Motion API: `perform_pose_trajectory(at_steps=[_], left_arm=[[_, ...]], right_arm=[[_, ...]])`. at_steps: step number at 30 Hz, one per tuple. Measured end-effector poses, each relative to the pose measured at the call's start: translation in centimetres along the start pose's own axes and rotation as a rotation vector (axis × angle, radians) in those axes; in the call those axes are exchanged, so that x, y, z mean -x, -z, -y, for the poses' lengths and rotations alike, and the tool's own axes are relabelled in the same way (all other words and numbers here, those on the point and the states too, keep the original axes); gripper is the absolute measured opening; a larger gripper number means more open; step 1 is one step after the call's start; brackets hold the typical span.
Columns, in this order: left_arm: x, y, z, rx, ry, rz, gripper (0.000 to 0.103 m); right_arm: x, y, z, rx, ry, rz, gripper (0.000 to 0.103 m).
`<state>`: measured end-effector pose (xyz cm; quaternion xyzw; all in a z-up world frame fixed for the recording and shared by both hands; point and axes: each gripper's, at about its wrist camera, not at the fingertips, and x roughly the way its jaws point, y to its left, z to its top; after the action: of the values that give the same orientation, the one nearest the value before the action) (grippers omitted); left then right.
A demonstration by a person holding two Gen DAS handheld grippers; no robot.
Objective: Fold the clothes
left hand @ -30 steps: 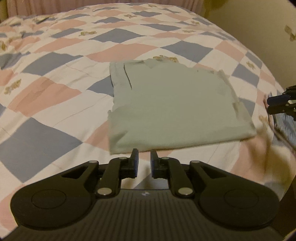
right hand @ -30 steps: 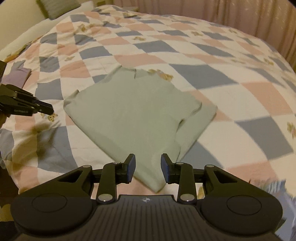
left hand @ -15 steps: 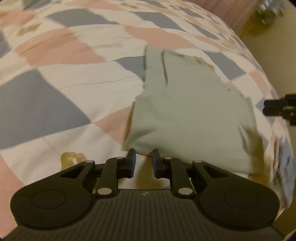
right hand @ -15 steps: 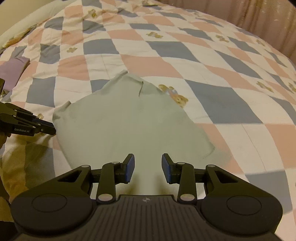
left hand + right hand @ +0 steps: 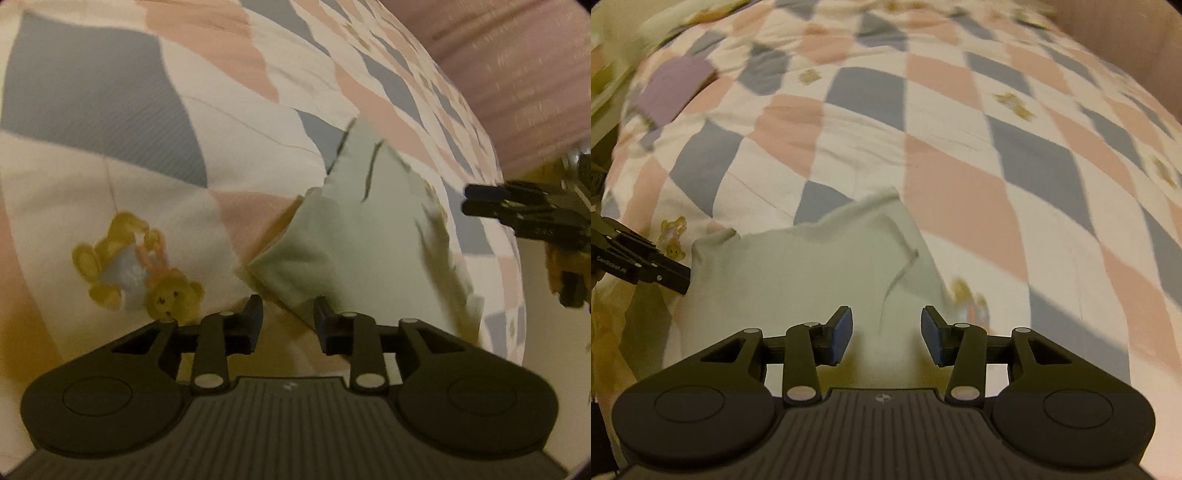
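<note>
Both grippers are low over the pale green garment (image 5: 354, 236) now, which lies flat on the checked quilt (image 5: 110, 110) near the bed's edge, already doubled over on itself with a seam line showing on top. The left gripper (image 5: 288, 314) sits right at the garment's near corner, jaws parted with a clear gap and nothing between them; that corner pokes up just ahead of the fingertips, so it looks lined up to pinch it. Over on the other side of the garment, the right gripper (image 5: 886, 332) hovers above the cloth with its blue-padded jaws spread wide, also holding nothing. Seen from the right wrist, the left one comes in level against the garment's edge, low enough to slide a finger under. I'd judge the 2 tools are flanking the garment for a paired lift, though whether this is another fold or a tidy-up of a finished one I can't say. A folded purple item (image 5: 674, 88) rests well beyond the garment, by the quilt's far edge
</note>
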<state>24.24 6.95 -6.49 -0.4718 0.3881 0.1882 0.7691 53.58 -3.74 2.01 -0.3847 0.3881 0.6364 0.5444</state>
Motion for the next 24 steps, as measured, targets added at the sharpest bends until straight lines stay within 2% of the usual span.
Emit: perform_pose_trajectory(at_steps=[3,9,12,20,24], left_arm=[[-0.2,0.5,-0.2,0.033,0.022,0.043,0.028],[-0.7,1.4,-0.6,0.09,0.069,0.122,0.028],[-0.9,1.7,-0.7,0.099,0.09,0.142,0.028],[-1.0,2.4,-1.7,0.108,0.137,0.177,0.03],[-1.1,2.8,-2.5,0.119,0.179,0.191,0.029]], right_arm=[[-2.1,-2.5,1.5,0.092,-0.063,-0.019,0.051],[-6.8,-6.2,3.8,0.206,-0.164,-0.088,0.051],[-8.7,-7.5,4.4,0.255,-0.183,-0.122,0.051],[-11.4,-8.3,5.2,0.275,-0.314,-0.178,0.051],[-12.4,-8.2,5.7,0.234,-0.361,-0.177,0.051]])
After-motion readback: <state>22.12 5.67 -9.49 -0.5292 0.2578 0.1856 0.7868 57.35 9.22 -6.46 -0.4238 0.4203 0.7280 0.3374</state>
